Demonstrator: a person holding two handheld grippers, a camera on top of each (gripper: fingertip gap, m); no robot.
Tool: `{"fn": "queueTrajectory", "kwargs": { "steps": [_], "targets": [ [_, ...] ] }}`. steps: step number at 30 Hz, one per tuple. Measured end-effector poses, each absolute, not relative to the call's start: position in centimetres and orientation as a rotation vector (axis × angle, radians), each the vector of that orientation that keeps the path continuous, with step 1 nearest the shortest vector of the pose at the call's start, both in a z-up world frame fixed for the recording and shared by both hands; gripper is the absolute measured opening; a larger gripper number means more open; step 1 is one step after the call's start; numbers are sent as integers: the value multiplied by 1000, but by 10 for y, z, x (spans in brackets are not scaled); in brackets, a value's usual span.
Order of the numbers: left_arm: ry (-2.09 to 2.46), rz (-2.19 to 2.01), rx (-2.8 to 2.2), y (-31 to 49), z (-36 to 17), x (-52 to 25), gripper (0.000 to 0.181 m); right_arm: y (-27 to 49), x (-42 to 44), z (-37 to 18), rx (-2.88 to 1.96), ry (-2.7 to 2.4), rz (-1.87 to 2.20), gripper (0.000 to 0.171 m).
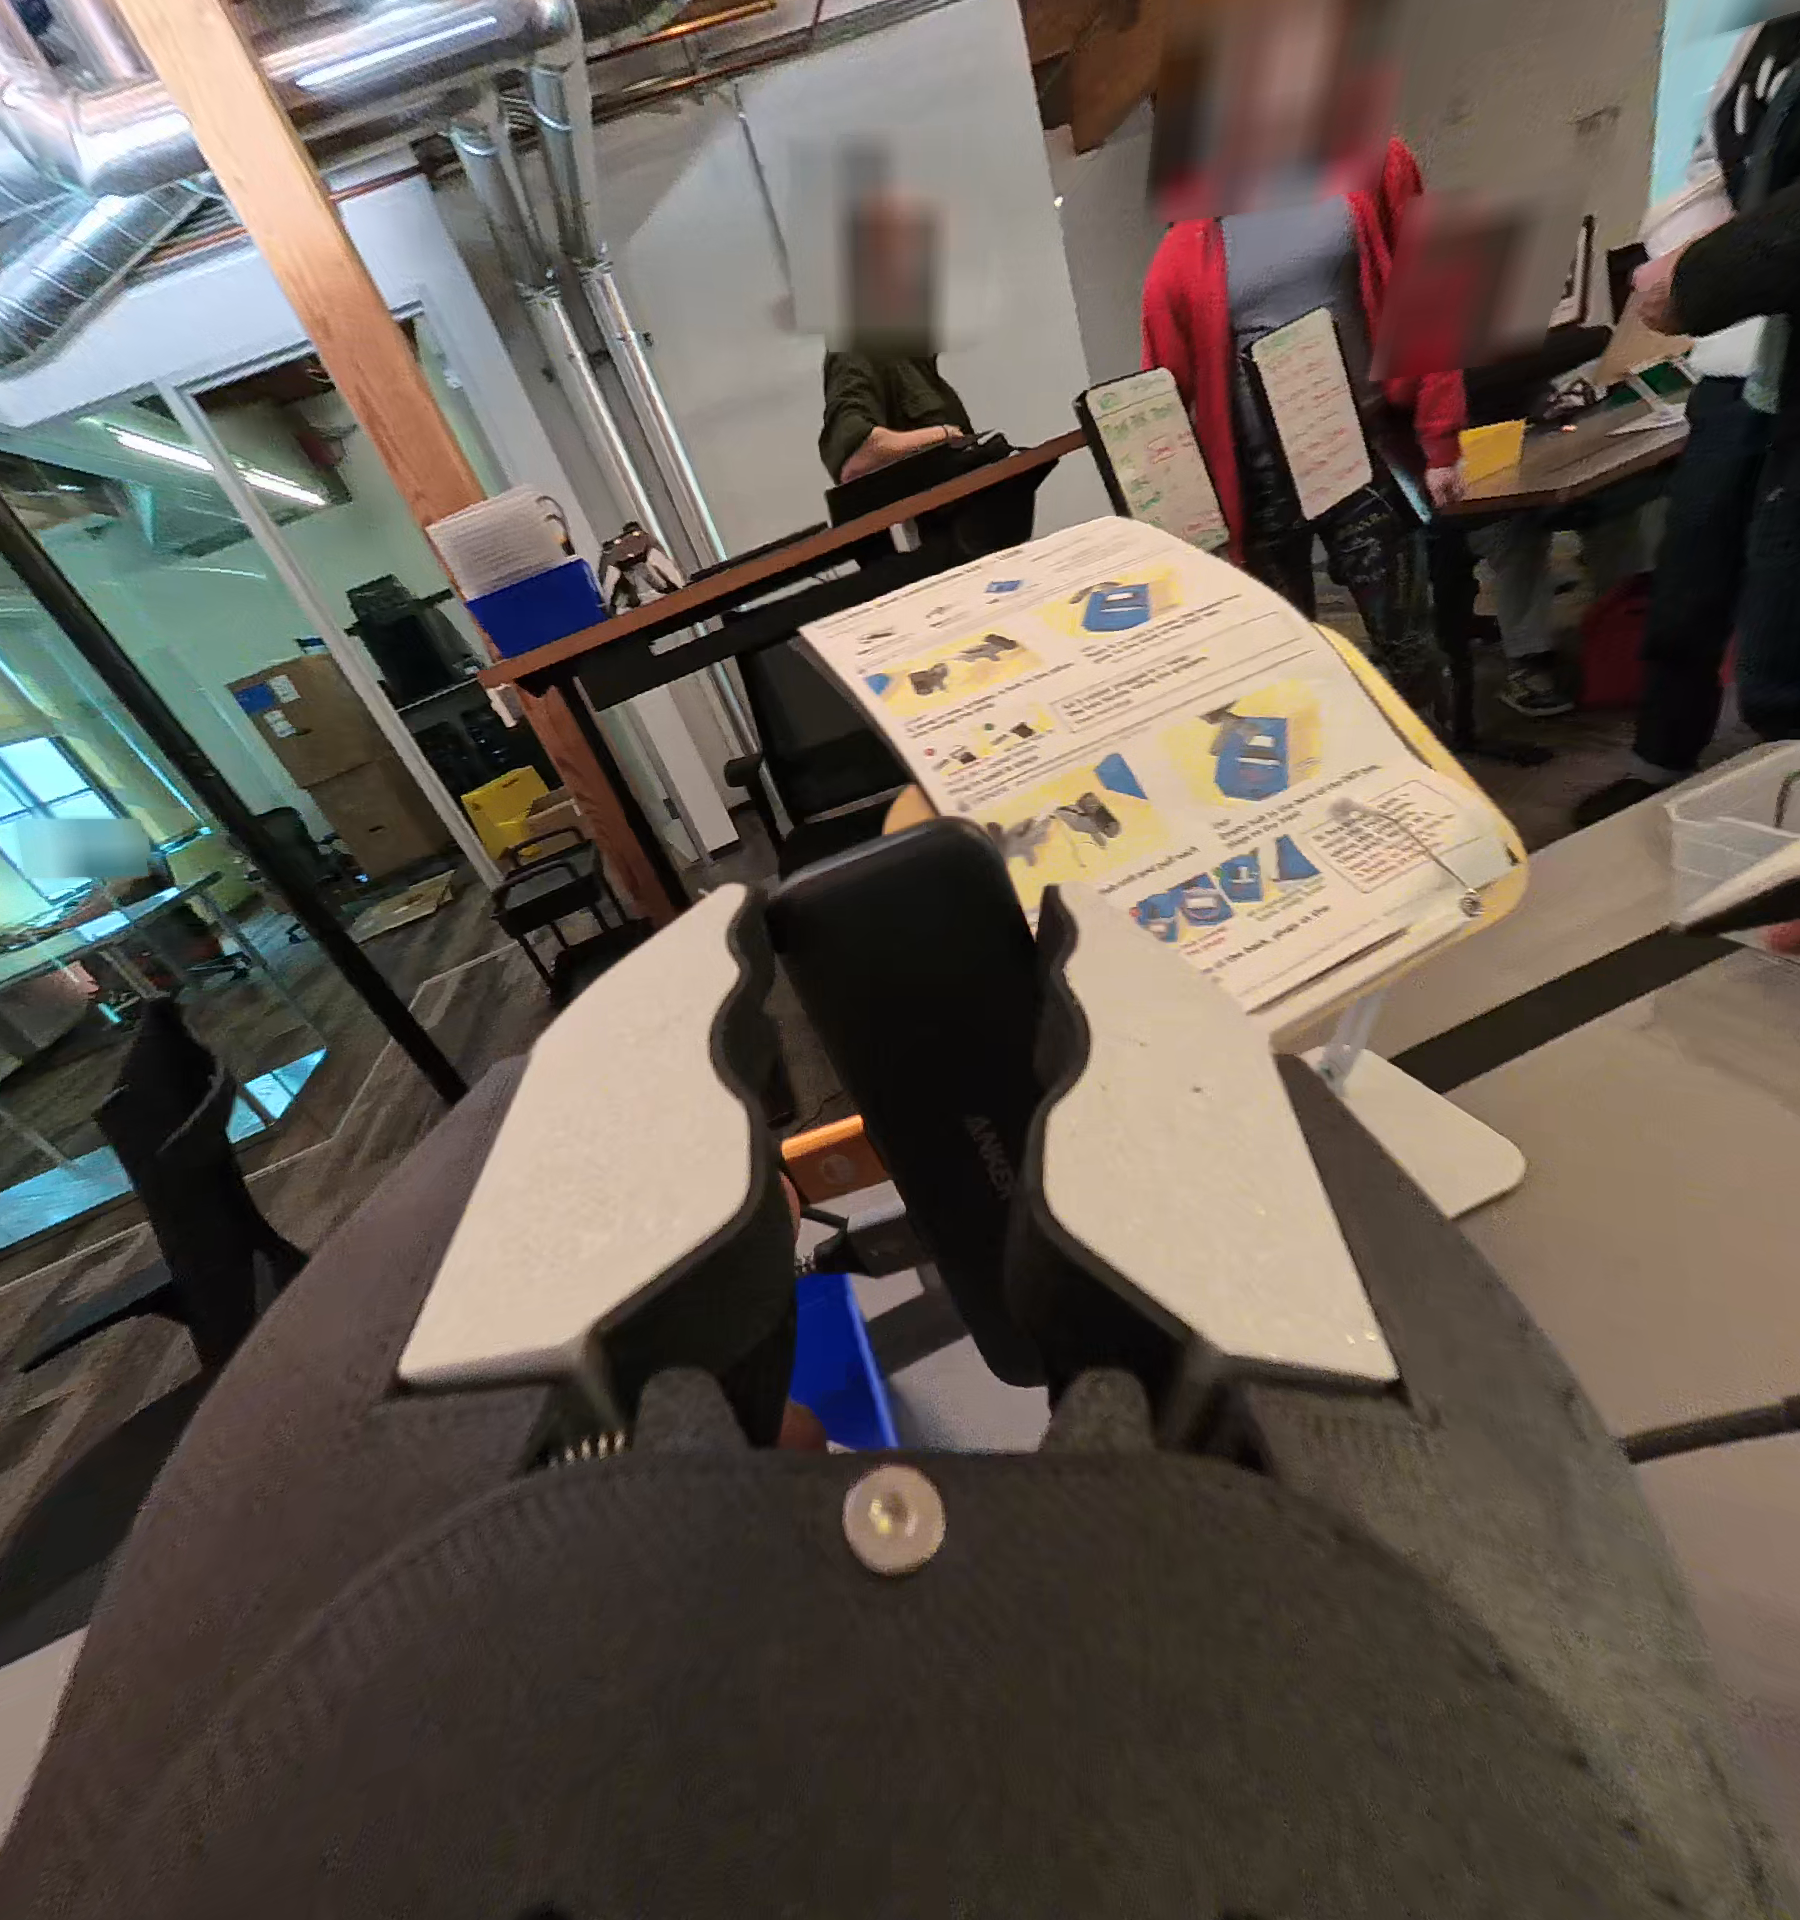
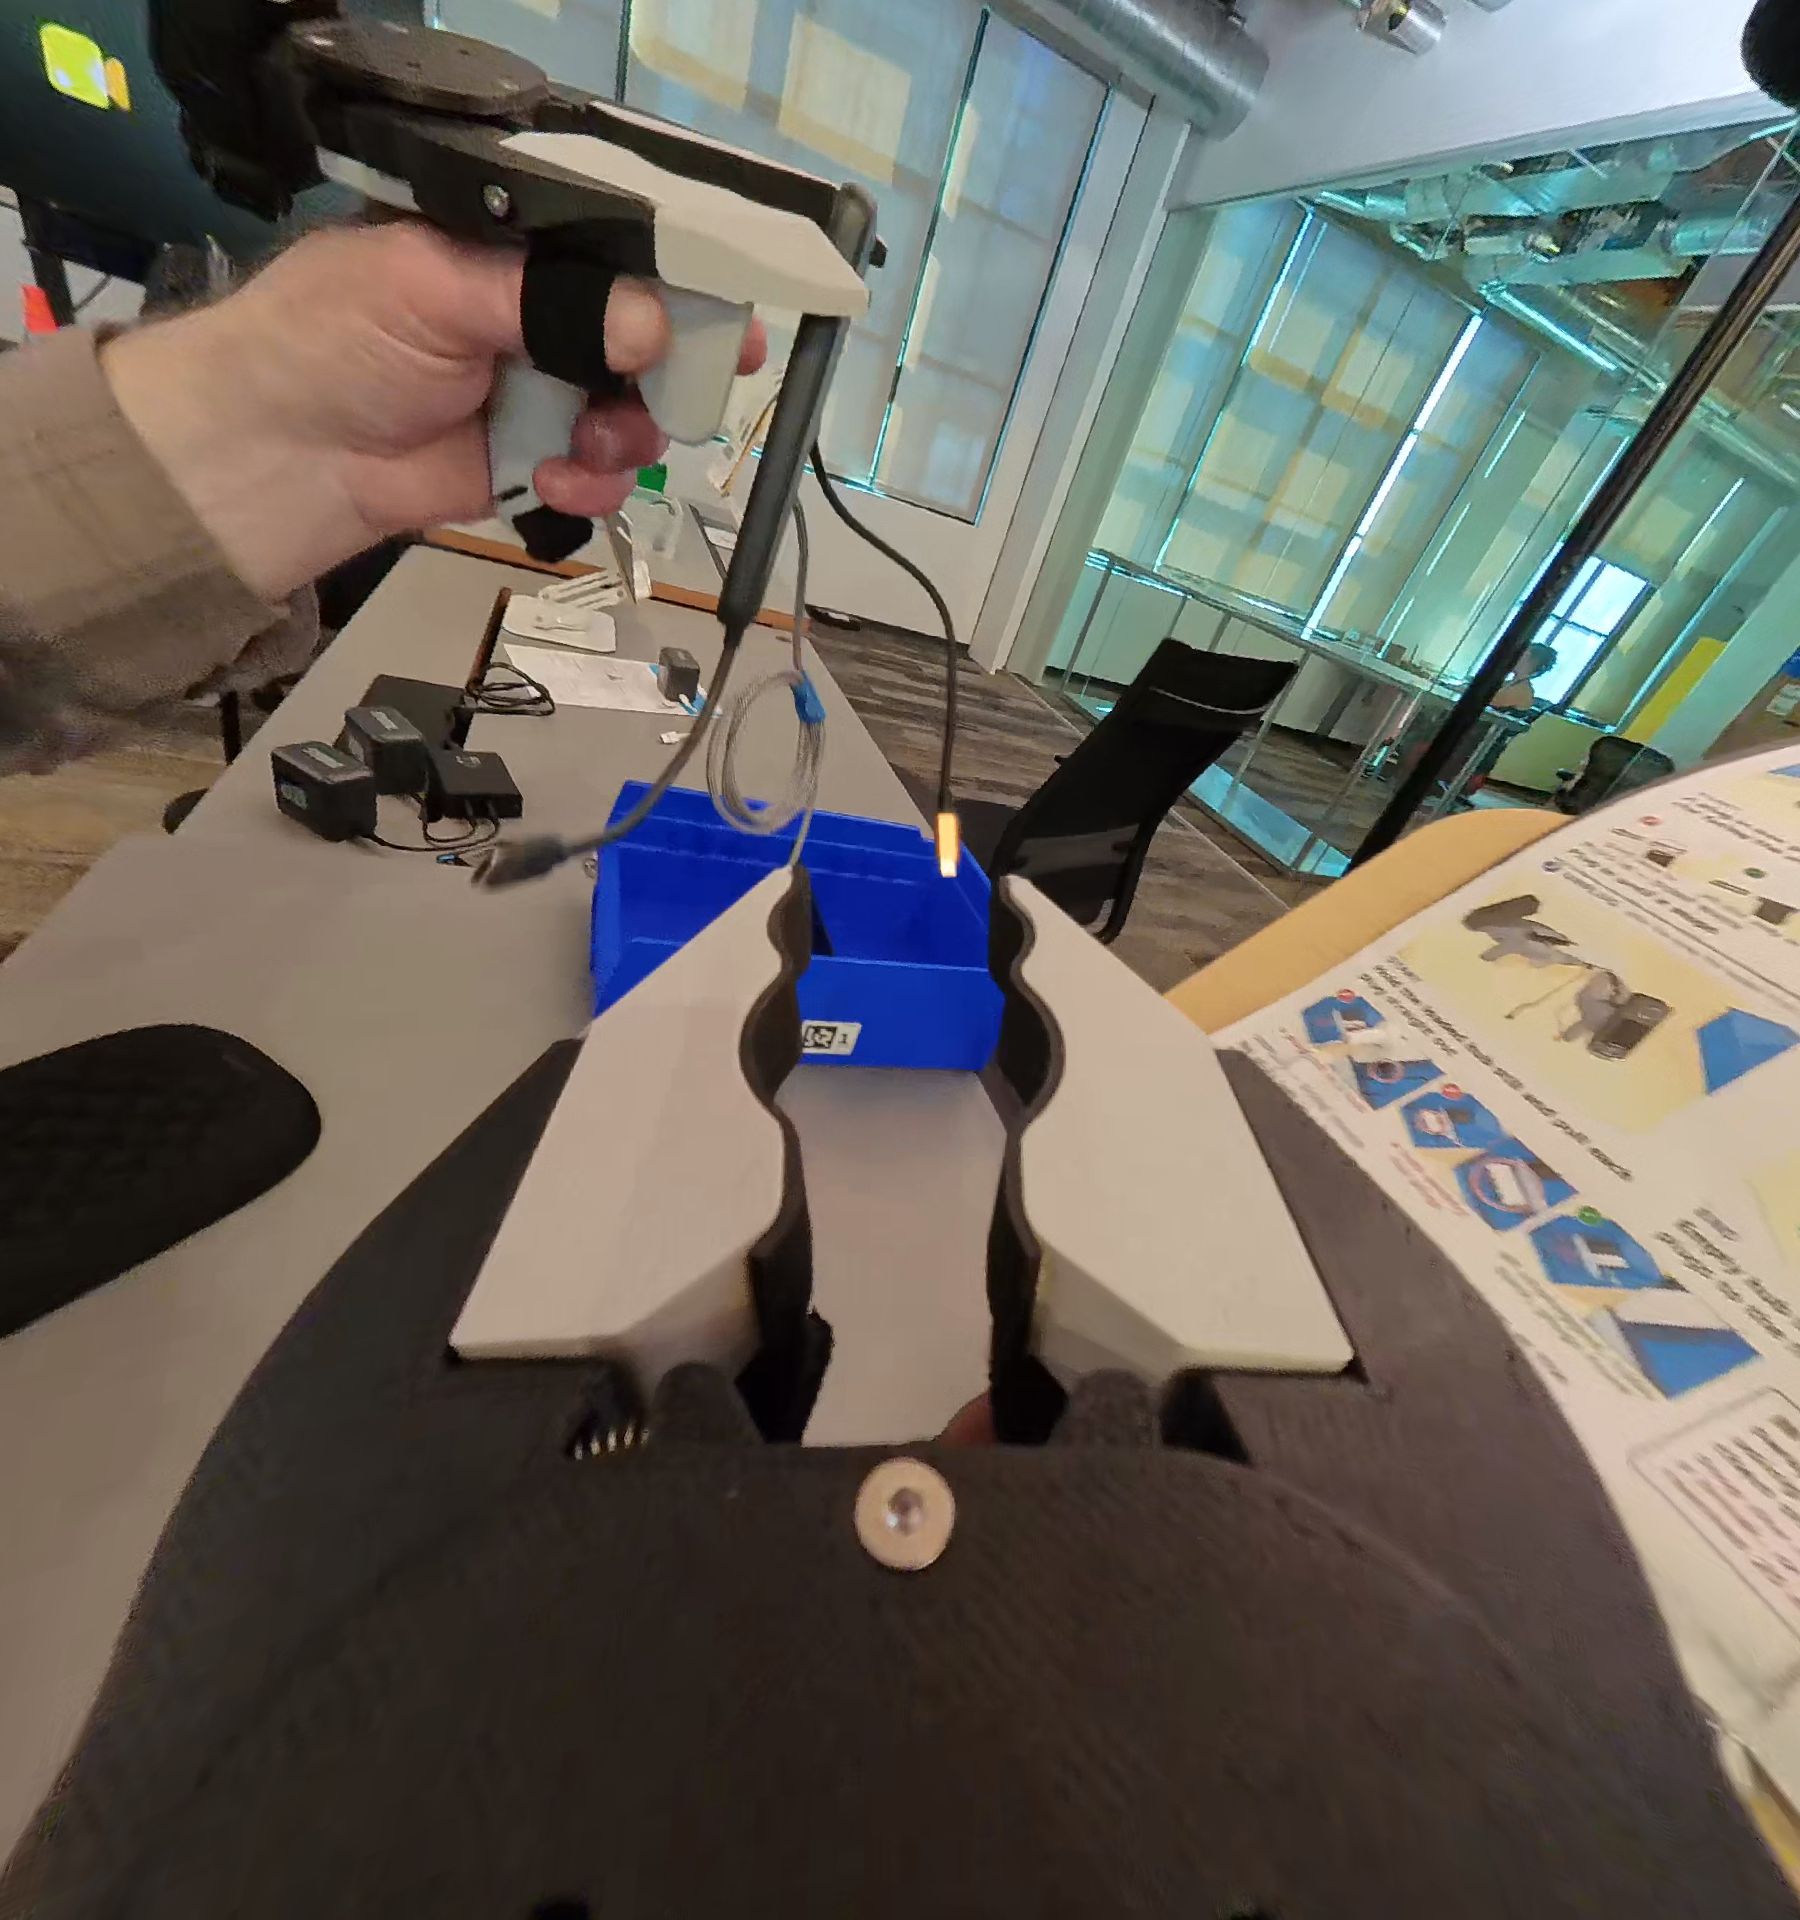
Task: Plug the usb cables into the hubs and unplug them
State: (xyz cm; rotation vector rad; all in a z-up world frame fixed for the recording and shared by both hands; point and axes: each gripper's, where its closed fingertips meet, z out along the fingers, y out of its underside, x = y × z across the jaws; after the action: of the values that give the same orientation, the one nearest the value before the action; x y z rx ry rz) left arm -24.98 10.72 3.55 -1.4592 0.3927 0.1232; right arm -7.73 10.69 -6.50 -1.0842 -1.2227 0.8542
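The slim black plastic USB hub [image 1: 917, 1081] is clamped in the left hand-held gripper [image 1: 901, 914], raised above the grey bench [image 2: 283, 966]; thin cables [image 2: 771, 748] dangle from it over the blue plastic bin [image 2: 906, 987] near the bench's far edge. The right hand-held gripper [image 2: 901, 904] gapes empty.

The hub [image 1: 906, 1049] is showing plain glossy black between tongs [image 1: 901, 925] whose fingers [image 1: 605, 1174] are wearing pale grey faces edged in black. On the grey table [image 2: 356, 935] the bin [image 2: 896, 997] is glowing solid blue, with a small black-and-white patterned sticker on its near wall. The cables [image 2: 937, 665] are hanging black and silver-grey, one plug tip shining orange. The instruction sheet [image 1: 1166, 748] is displaying yellow and blue pictures on white.
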Motion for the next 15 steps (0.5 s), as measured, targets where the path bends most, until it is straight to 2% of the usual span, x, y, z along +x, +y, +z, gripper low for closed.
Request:
{"fn": "queueTrajectory", "kwargs": {
  "steps": [8, 15],
  "targets": [
    [449, 43, -1478, 110, -1, -176, 48, 78, -119, -75, -1076, -1208, 1033, 34],
    [513, 3, -1502, 114, -26, -131, 49, 83, -145, -110, -1199, -1236, 1026, 37]
  ]
}}
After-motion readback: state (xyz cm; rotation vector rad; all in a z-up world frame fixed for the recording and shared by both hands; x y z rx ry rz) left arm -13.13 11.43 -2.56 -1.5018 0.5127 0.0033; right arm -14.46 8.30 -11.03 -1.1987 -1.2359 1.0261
